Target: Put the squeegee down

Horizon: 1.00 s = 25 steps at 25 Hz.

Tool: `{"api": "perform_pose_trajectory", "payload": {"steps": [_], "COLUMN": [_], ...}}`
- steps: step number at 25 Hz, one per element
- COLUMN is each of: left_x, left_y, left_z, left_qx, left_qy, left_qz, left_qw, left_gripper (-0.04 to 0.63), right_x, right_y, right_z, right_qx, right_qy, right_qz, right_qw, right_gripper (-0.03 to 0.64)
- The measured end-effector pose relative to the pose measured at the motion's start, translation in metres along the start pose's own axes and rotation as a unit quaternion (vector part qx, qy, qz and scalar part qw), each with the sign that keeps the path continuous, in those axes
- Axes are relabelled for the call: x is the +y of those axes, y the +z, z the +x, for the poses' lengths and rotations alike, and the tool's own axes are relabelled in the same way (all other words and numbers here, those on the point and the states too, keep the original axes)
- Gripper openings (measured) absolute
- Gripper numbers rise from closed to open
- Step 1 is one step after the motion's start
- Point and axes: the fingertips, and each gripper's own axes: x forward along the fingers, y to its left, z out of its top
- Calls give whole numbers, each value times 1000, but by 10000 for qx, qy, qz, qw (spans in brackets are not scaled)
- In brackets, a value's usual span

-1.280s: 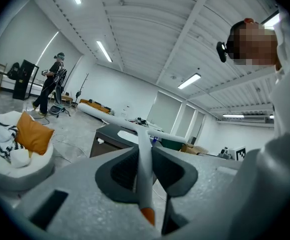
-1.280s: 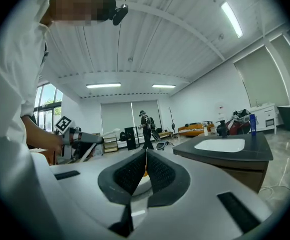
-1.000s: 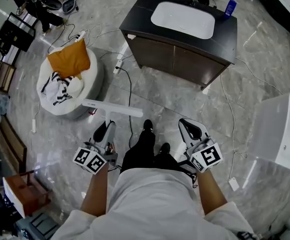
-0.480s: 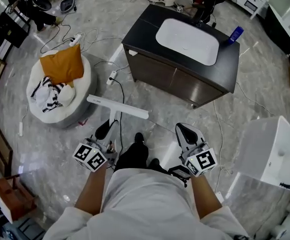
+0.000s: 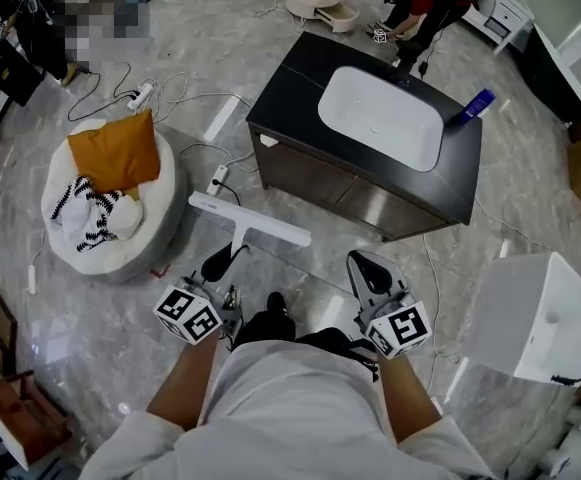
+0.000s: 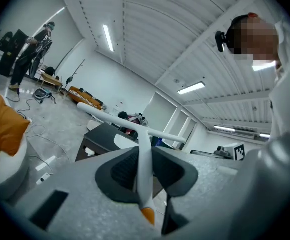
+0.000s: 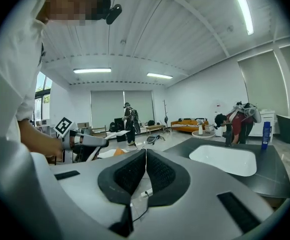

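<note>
1. The left gripper (image 5: 220,261) is clamping its jaws on the handle of the squeegee (image 5: 250,220), whose white blade is lying crosswise at its 12 o'clock, off the floor.
2. The right gripper (image 5: 362,266) is hanging empty at the left one's 3 o'clock, jaws pressed together.
3. The sink cabinet (image 5: 290,88) is standing at the squeegee's 1 o'clock.

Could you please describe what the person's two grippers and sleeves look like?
The left gripper and right gripper are pale grey with black ribbed pads lining the jaws; each carries a cube of black-and-white square markers. The person wears a white short-sleeved top.
</note>
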Motion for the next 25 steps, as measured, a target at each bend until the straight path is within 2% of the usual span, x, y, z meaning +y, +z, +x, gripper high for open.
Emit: {"api": "perform_pose_trajectory", "payload": {"steps": [5, 9, 15, 25], "left_x": [9, 15, 36, 51], "left_y": [13, 22, 39, 109], "left_z": [33, 61, 107, 203], "left_qx": [-14, 59, 55, -222], "left_qy": [-341, -419, -230, 291], "left_qz": [95, 129, 209, 378], "left_qw": [9994, 9990, 9995, 9986], "left_gripper": [89, 89, 89, 89], "right_x": [-20, -44, -91, -207], "right_y": [9, 13, 17, 65], "right_z": [16, 29, 66, 125], "right_qx": [-51, -103, -190, -496], "right_qy": [-168, -264, -75, 287], "right_qz": [4, 89, 146, 91], "right_qw": [9998, 9996, 9997, 9983], "right_gripper": [15, 15, 15, 15]}}
